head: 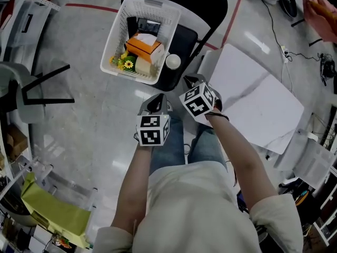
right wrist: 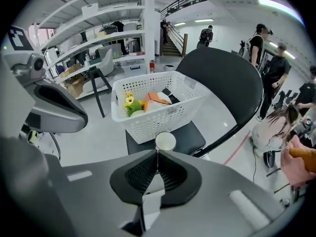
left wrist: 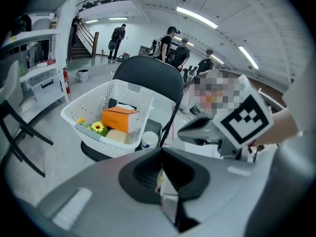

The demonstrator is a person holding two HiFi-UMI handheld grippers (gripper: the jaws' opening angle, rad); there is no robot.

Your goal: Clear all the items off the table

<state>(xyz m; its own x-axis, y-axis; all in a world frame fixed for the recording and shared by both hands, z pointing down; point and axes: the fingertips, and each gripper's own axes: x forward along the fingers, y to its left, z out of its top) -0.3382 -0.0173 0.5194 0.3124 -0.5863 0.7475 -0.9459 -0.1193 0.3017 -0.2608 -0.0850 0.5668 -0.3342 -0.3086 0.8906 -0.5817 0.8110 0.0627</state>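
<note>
A white lattice basket stands on the seat of a black chair. It holds an orange box, yellow flowers and other items. A white cup stands upright on the seat beside the basket's near corner. My left gripper hovers in front of the chair, shut with nothing between its jaws. My right gripper is just right of it, nearer the cup, also shut and empty. Both gripper views look at the basket and the cup. The white table lies to the right.
A second chair stands at the left, with shelving behind it. A yellow-green bin sits at the lower left. Cables run over the floor at the right. Several people stand in the background.
</note>
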